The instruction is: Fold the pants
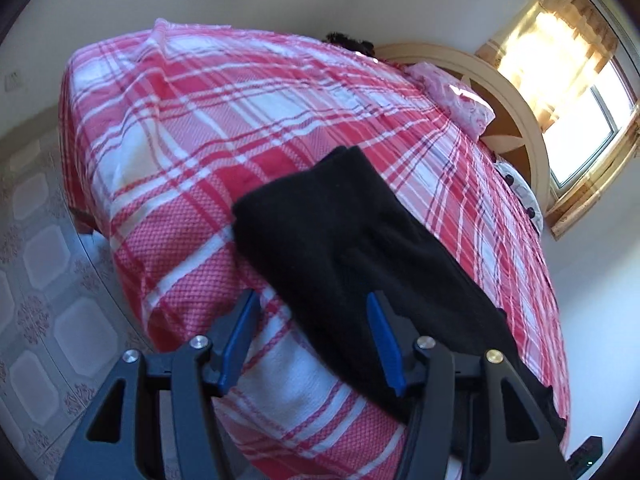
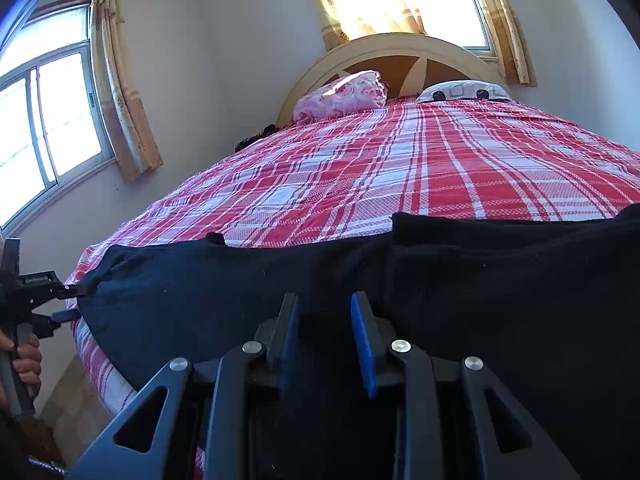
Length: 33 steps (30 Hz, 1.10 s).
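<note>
Black pants [image 1: 340, 232] lie in a long folded strip along the near edge of a bed with a red and white plaid cover [image 1: 180, 140]. My left gripper [image 1: 312, 298] is open, jaws wide. The end edge of the strip runs between them and the pads do not press on it. In the right wrist view the pants [image 2: 240, 280] stretch across the frame, and the left gripper [image 2: 74, 302] sits at their left end, held by a hand [image 2: 26, 360]. My right gripper [image 2: 325, 302] is at the middle of the strip, its blue pads narrowly apart with black cloth filling the gap.
A pink pillow [image 2: 340, 94] and a white patterned pillow [image 2: 460, 92] rest against the round headboard [image 2: 384, 46]. Curtained windows [image 2: 52, 128] stand on two walls. Tiled floor [image 1: 40, 280] lies beside the bed's foot corner.
</note>
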Each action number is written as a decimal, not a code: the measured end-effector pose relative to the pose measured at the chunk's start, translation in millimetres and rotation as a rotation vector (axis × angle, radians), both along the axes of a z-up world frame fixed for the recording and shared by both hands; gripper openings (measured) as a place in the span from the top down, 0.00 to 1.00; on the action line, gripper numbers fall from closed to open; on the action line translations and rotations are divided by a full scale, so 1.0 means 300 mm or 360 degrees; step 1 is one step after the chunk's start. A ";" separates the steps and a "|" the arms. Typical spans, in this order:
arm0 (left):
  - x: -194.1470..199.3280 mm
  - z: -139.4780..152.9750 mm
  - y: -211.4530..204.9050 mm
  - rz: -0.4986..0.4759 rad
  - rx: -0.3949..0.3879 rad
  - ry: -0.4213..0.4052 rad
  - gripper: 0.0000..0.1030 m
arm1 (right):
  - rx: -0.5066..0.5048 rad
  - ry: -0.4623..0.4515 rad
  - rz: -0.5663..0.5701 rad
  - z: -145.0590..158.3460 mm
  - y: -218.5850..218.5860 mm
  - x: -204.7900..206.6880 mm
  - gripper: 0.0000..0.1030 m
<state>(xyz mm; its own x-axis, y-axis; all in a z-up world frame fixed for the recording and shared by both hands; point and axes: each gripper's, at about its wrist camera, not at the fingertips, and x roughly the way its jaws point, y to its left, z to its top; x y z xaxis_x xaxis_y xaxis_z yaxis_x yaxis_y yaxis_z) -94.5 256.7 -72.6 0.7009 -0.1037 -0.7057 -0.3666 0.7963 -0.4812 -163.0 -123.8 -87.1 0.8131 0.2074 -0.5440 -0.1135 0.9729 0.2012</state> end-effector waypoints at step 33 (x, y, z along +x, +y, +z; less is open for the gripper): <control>0.002 0.277 -0.596 -0.0975 0.0521 -0.0727 0.88 | 0.0206 0.0044 0.0040 0.012 -0.036 0.006 0.71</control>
